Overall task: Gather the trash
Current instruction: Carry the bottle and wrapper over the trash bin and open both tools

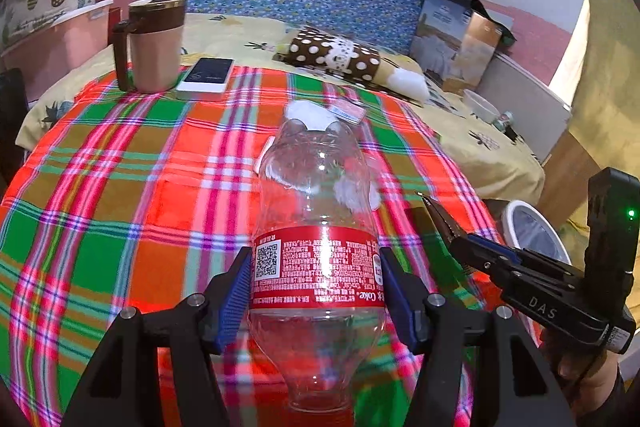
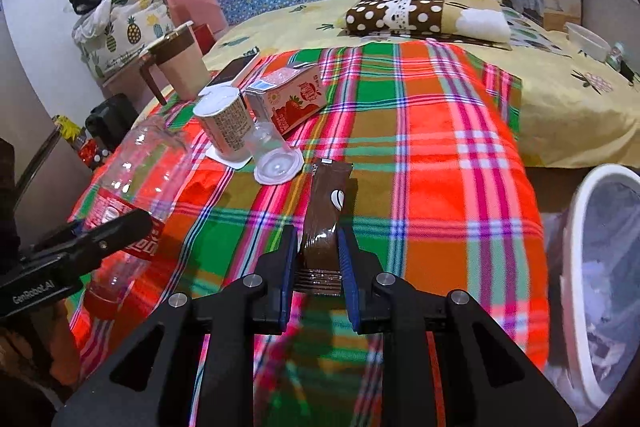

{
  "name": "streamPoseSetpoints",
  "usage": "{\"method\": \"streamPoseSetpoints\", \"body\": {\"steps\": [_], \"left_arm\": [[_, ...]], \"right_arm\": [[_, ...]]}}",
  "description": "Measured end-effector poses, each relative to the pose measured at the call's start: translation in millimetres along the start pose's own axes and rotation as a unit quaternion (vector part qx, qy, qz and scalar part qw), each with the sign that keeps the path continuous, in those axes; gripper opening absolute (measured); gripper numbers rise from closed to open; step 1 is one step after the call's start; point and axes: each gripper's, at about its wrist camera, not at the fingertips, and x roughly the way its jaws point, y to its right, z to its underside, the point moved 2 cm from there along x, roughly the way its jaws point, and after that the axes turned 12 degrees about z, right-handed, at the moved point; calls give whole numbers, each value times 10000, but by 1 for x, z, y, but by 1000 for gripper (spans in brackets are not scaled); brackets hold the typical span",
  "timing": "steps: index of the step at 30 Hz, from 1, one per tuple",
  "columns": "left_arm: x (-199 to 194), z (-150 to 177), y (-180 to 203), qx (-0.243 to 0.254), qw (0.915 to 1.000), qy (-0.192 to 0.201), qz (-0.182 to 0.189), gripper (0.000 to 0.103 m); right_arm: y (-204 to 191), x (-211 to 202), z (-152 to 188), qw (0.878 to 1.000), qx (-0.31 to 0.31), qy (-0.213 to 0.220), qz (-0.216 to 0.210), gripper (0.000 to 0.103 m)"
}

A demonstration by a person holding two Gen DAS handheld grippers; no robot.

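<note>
Gripping a clear plastic Coke bottle (image 1: pixel 316 247) across its glossy red label, our left tool (image 1: pixel 316 291) has its ribbed blue pads (image 1: pixel 236 291) pressed against the label's two sides; the bottle's ridged, lobed base points away from us over the plaid cloth (image 1: pixel 120 207), a soft woven spread in red, green and orange checks. Our right tool (image 2: pixel 319 259) pinches a flat brown foil wrapper (image 2: pixel 330 203), shiny and creased, with its crimped end caught between the pads, just above the same cloth. To the right of it stands a round white trash bin (image 2: pixel 576 267) lined with thin, crinkled translucent plastic. Farther off on the cloth we see a paper cup (image 2: pixel 222 123) tipped on its side with printed text on its wall, a clear plastic cup (image 2: pixel 276 155) lying just beside it, and a boxy strawberry milk carton (image 2: pixel 292 99). A tall beige mug (image 1: pixel 154 43) with a brown handle stands next to a flat white phone (image 1: pixel 206 79).
</note>
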Motion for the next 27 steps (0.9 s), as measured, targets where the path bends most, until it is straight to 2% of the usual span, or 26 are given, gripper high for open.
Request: {"method": "streamPoseSetpoints", "body": {"steps": [17,27], "left_arm": [[7,20,74,522,9971,-241,503,61],[39,23,135,1063,9887,-504,930,61]], "right_arm": [[41,-40,19,9977,486,340,315,23],[91,-57,33,9918,935,469,734,23]]}}
